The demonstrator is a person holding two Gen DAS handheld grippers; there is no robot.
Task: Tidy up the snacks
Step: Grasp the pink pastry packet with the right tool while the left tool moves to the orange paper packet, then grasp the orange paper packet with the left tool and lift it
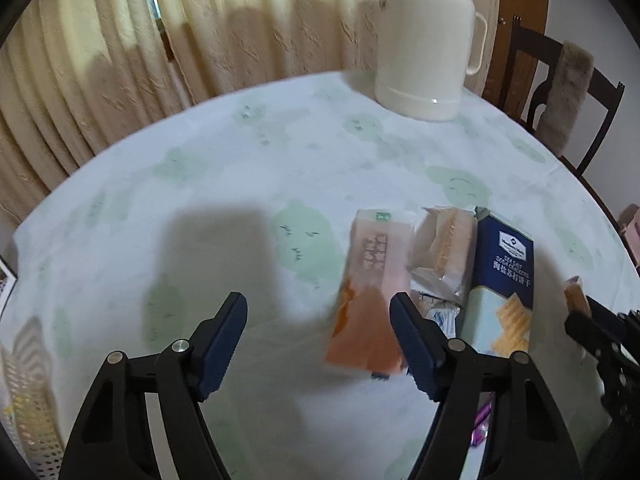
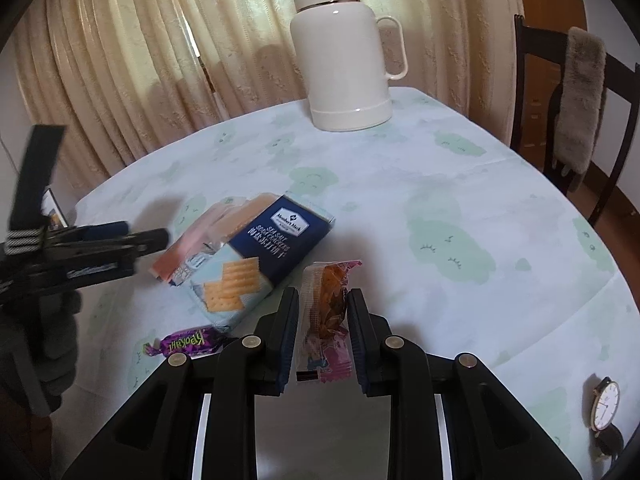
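The left claw point(image 1: 318, 338) stands released over the bench point(image 1: 240, 168), nothing between its pads. The orange cracker packet point(image 1: 370, 288) lies just right of the gap, its near end partly behind the claw's right finger. The packet's long axis runs near to far, roughly in line with the fingers, so its narrow width faces the opening. The coming grasp looks to turn on a small shift right, enough to straddle the packet.

Beside it on the right lie an opened clear wrapper point(image 1: 442, 250) and the blue soda cracker box point(image 1: 502, 284), close enough to foul the right finger.

The right claw point(image 2: 323, 336) is clenched on a pink-wrapped snack point(image 2: 328, 316), held lengthwise. It is near the box, with a purple candy point(image 2: 186, 342) to its left.
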